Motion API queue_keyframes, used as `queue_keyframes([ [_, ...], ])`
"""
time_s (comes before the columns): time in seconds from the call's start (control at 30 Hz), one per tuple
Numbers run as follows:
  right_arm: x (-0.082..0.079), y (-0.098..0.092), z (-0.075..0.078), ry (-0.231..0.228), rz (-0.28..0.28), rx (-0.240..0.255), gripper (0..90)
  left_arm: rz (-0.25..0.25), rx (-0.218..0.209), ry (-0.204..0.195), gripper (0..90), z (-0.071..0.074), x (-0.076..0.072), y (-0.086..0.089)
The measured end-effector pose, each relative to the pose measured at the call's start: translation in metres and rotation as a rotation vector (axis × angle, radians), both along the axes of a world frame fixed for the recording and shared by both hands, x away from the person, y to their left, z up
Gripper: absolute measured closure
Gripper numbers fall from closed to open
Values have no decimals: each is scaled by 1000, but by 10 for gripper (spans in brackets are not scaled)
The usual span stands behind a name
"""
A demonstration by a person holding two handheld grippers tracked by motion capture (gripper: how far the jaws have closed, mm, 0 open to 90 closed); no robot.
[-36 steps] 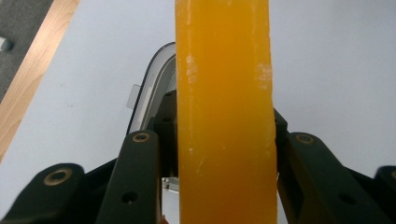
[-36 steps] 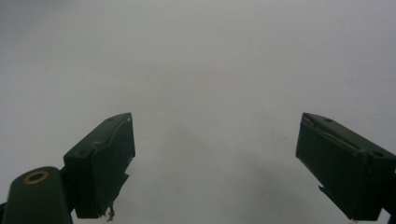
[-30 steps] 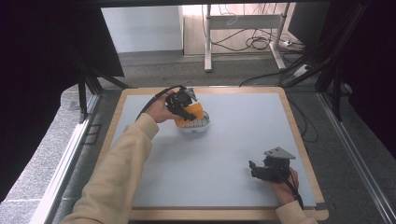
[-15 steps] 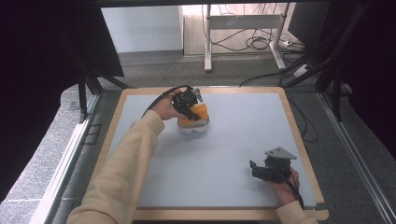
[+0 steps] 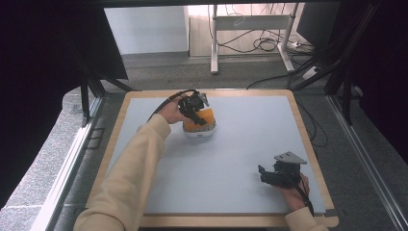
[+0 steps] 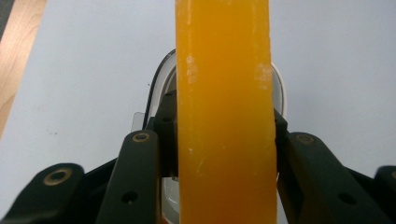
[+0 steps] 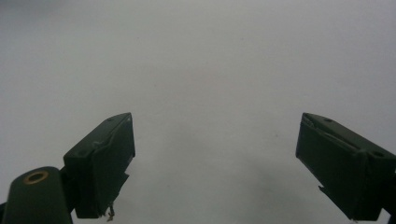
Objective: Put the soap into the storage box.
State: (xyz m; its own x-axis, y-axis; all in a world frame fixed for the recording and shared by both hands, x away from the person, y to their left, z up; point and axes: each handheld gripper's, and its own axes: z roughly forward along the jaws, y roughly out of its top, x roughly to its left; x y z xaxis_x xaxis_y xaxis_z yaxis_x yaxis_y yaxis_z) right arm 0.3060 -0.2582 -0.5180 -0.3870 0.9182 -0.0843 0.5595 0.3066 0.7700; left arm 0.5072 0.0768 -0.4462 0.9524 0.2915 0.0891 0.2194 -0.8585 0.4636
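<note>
The table (image 5: 231,159) lies bare across its middle and far right, so a hand could sweep there freely. Near the far left stands a white bowl (image 5: 199,133) with an orange block (image 5: 199,119) over it, clamped in the left hand-held gripper (image 5: 195,107); the sleeve (image 5: 130,178) bars the left side. The right hand-held gripper (image 5: 276,174), jaws wide apart, sits at the near right corner.

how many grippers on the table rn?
2. Left gripper at the far middle, shut on the orange piece over a white dish; right gripper near right, open.
</note>
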Motion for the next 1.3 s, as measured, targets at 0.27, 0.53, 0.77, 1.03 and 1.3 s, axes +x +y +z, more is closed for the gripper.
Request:
queue_keyframes([
  [0.27,0,1,0,1,3,-4,120,2,18,20,617,-9,4,-1],
  [0.53,0,1,0,1,4,-2,120,2,20,18,616,-13,5,-4],
  [0.77,0,1,0,1,6,-3,120,17,12,9,608,-11,5,-3],
  [1.03,0,2,0,1,11,-6,120,54,-25,-60,485,3,2,0],
  [1.3,-1,2,0,1,13,-7,120,131,-70,-133,324,21,-1,6],
])
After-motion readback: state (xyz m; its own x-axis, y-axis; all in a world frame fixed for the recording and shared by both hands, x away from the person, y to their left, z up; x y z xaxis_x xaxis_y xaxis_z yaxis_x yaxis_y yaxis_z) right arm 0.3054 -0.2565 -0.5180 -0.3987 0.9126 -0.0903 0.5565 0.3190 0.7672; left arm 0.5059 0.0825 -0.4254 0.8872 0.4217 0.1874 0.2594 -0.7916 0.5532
